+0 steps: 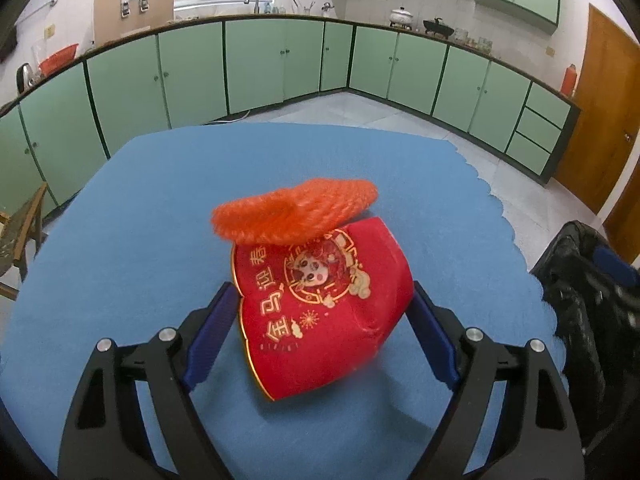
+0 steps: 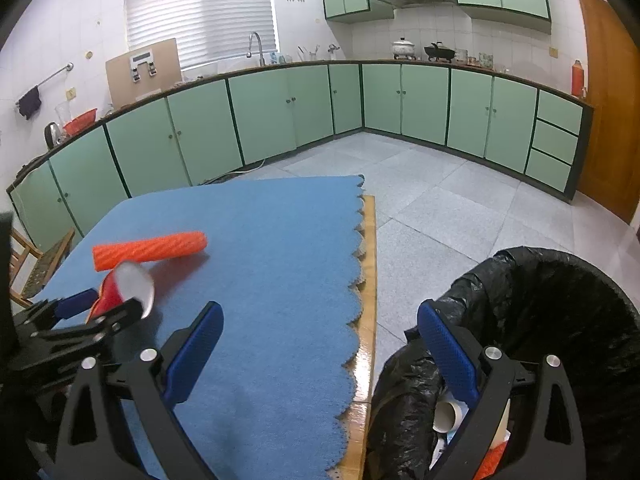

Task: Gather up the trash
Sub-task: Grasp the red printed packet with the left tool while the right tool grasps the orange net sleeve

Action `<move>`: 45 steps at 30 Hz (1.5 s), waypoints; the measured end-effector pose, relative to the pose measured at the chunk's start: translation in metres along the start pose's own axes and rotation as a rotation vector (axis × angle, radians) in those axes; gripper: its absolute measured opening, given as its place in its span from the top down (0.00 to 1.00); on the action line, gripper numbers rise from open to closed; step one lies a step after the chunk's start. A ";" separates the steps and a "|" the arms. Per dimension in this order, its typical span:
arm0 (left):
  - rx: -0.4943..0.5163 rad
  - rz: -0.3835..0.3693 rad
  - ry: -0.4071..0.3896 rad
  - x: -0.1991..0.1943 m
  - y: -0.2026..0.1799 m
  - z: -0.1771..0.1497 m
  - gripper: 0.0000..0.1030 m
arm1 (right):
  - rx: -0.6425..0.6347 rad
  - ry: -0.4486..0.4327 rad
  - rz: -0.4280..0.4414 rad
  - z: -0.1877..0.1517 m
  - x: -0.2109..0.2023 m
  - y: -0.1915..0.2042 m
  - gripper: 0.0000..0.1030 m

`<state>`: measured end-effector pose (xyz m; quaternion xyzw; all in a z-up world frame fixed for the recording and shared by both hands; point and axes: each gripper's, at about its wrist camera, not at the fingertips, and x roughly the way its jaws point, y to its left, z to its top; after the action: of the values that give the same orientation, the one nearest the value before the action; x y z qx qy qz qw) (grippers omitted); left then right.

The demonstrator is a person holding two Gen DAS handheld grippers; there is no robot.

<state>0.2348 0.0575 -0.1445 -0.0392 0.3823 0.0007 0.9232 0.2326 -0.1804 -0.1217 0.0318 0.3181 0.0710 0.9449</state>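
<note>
A crumpled red paper cup (image 1: pixel 316 308) with gold print lies on its side between the blue pads of my left gripper (image 1: pixel 324 300), which is shut on it just above the blue cloth (image 1: pixel 160 208). An orange foam net sleeve (image 1: pixel 296 210) lies on the cloth right behind the cup. In the right wrist view the cup (image 2: pixel 128 288) shows in the left gripper (image 2: pixel 100 304), with the sleeve (image 2: pixel 150 249) beyond it. My right gripper (image 2: pixel 320 332) is open and empty, over the table's right edge beside the black-lined trash bin (image 2: pixel 560 320).
The bin holds a white paper cup (image 2: pixel 448 416) and other scraps. The wooden table edge (image 2: pixel 370 264) shows past the cloth's scalloped border. A wooden chair (image 2: pixel 36 264) stands at the table's left. Green cabinets (image 2: pixel 280 112) line the far walls across a grey tiled floor.
</note>
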 end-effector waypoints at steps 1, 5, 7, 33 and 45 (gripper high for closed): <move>0.003 0.001 0.001 -0.003 0.002 -0.002 0.21 | -0.001 -0.001 0.003 0.001 0.000 0.002 0.07; 0.027 0.037 -0.011 -0.022 0.019 -0.013 0.21 | -0.005 -0.004 0.031 0.003 0.001 0.019 0.07; 0.033 0.062 -0.014 -0.027 0.033 -0.017 0.21 | -0.017 -0.002 0.046 0.004 0.004 0.032 0.07; -0.041 0.218 -0.045 -0.018 0.145 0.003 0.21 | -0.137 0.103 0.127 0.010 0.087 0.162 0.08; -0.066 0.253 -0.040 -0.005 0.145 0.012 0.21 | -0.158 0.221 0.196 0.006 0.110 0.172 0.54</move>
<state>0.2352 0.2032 -0.1433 -0.0210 0.3654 0.1305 0.9214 0.3038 0.0062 -0.1645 -0.0195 0.4087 0.1906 0.8923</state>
